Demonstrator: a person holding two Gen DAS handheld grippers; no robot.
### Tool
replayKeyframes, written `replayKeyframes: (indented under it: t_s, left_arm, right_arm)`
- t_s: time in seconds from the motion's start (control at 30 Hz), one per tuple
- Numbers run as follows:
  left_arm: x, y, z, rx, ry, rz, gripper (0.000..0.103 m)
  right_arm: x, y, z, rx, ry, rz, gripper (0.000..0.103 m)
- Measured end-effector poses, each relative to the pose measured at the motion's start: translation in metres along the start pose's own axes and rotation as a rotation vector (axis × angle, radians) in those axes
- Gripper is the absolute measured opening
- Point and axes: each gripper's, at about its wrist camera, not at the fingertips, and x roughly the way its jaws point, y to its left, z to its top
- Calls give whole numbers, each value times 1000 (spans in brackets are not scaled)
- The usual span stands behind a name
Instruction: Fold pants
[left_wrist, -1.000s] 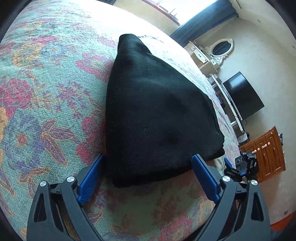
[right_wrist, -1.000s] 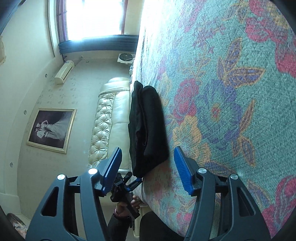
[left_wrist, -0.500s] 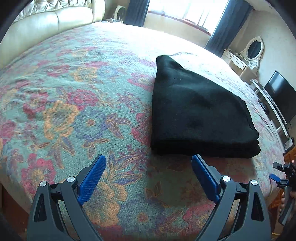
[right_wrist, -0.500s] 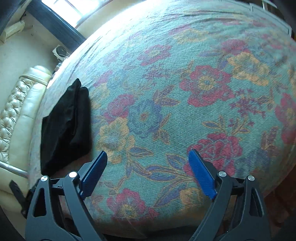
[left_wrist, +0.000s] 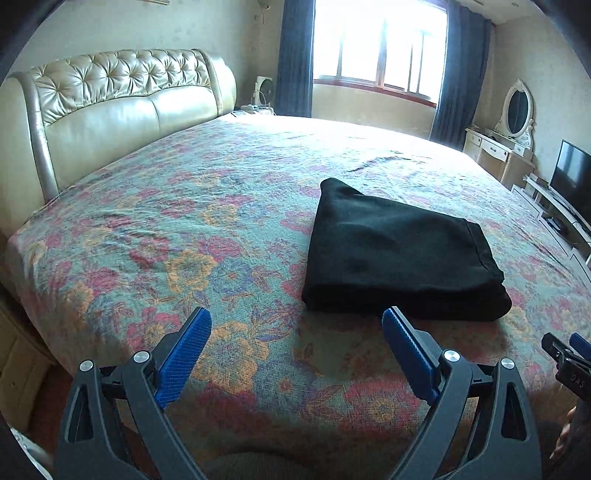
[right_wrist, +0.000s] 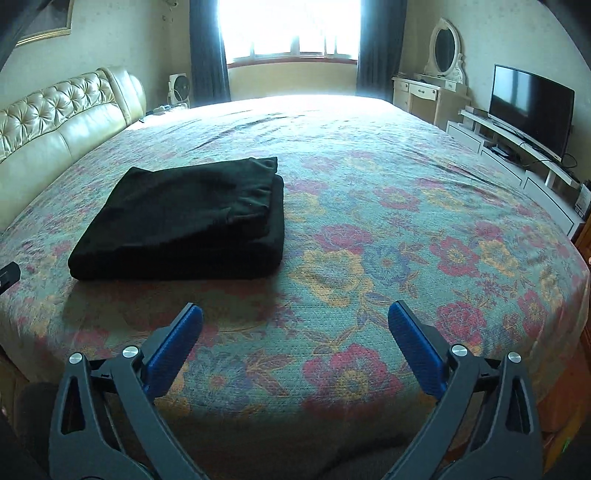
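The black pants (left_wrist: 399, 254) lie folded in a flat stack on the floral bedspread (left_wrist: 207, 229). They also show in the right wrist view (right_wrist: 192, 221), left of centre. My left gripper (left_wrist: 295, 347) is open and empty, above the bed's near edge, a little short of the stack and to its left. My right gripper (right_wrist: 293, 339) is open and empty, near the bed's front edge, to the right of the stack. Part of the right gripper shows at the far right of the left wrist view (left_wrist: 569, 362).
A tufted cream headboard (left_wrist: 110, 107) stands at the left. A window with dark curtains (right_wrist: 291, 29) is at the back. A dresser with an oval mirror (right_wrist: 439, 74) and a TV on a low stand (right_wrist: 528, 107) line the right wall.
Both grippers have pulled back from the folded pants and levelled out, so the views swung from close on the bedspread to the whole room. The pants have stayed in place.
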Motion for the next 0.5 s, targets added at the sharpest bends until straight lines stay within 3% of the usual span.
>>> replayKeyframes:
  t_s: [0.3, 0.5]
  left_arm:
    - [-6, -37, -24, 142, 30, -41, 93]
    - [-1, -38, -29, 93, 77, -74, 93]
  right_arm:
    - [-9, 35, -9, -40, 18, 84, 101]
    - [-13, 41, -6, -29, 19, 108, 101]
